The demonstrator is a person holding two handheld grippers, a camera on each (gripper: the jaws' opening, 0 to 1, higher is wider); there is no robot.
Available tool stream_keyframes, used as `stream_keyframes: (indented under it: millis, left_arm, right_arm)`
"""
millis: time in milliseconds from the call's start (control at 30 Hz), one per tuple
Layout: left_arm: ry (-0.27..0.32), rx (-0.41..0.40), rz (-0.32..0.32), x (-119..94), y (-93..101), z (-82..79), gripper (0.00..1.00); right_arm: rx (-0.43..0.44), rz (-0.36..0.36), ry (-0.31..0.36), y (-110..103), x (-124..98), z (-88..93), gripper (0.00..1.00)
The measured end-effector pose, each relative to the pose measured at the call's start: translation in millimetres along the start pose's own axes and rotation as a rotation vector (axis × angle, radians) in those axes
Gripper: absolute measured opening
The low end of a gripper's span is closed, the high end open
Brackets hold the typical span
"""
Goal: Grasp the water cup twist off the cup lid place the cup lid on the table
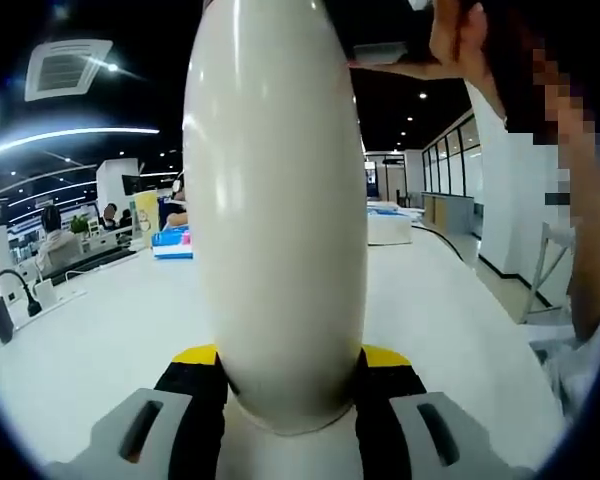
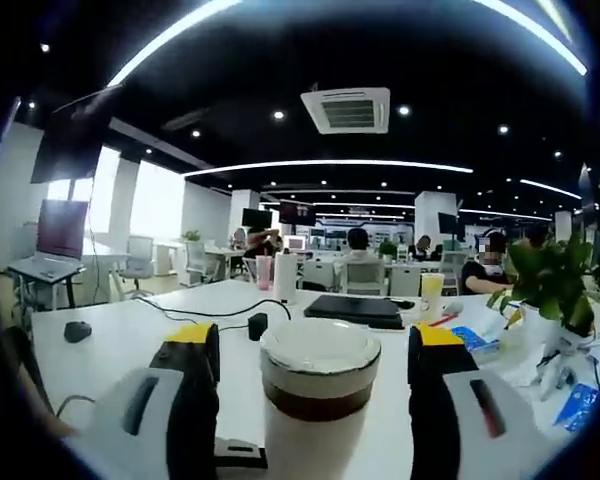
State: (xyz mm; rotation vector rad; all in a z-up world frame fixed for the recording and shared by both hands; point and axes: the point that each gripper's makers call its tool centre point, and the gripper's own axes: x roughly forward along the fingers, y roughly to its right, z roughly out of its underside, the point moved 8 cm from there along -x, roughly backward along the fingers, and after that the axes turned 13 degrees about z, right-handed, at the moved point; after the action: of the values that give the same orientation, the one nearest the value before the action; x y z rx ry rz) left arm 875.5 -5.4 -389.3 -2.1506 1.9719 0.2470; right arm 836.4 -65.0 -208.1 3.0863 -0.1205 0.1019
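The tall white water cup [image 1: 280,220] stands upright between the yellow-and-black pads [image 1: 195,375] of my left gripper [image 1: 290,390], which is shut on its lower body. A person's hand [image 1: 460,40] holds something dark by the cup's top. In the right gripper view the cup's round white lid [image 2: 320,350] sits over a brown band, and the white body [image 2: 315,440] continues below it. My right gripper [image 2: 315,385] is open, one jaw on each side of the lid with a gap showing on both sides.
A white table [image 1: 100,340] stretches below with a power strip and cables [image 1: 40,295] at left. On the white table [image 2: 120,345] lie a black mouse [image 2: 77,330], a dark laptop [image 2: 355,308] and a plant [image 2: 550,280]. People sit behind.
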Motion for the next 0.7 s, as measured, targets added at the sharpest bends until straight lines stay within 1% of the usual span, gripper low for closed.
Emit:
stream_keyframes:
  millis: [100,200,400,433,567,700]
  left_arm:
    - [0.0,0.0,0.0,-0.1,-0.1,0.0,0.51]
    - [0.0,0.0,0.001,-0.2,-0.2,0.0,0.51]
    - [-0.001,0.0,0.0,-0.3,-1.0,0.0,0.51]
    - [-0.001,0.0,0.0,-0.3,-1.0,0.0,0.51]
    - [-0.002,0.0,0.001,0.0,-1.1,-0.1,0.51]
    - [-0.002,0.0,0.0,0.2,-1.4,0.0,0.51]
  right_arm:
    - [0.015,0.008,0.001,2.8,0.8,-0.4,0.65]
    - [0.017,0.009,-0.006,3.5,1.4,0.7,0.63]
    - [0.01,-0.005,-0.017,4.1,0.5,3.7,0.49]
    - [0.015,-0.016,-0.009,3.2,1.0,3.1,0.48]
    - [0.013,-0.021,-0.014,3.4,0.7,3.0,0.48]
    - [-0.002,-0.04,-0.019,3.2,1.2,2.3,0.48]
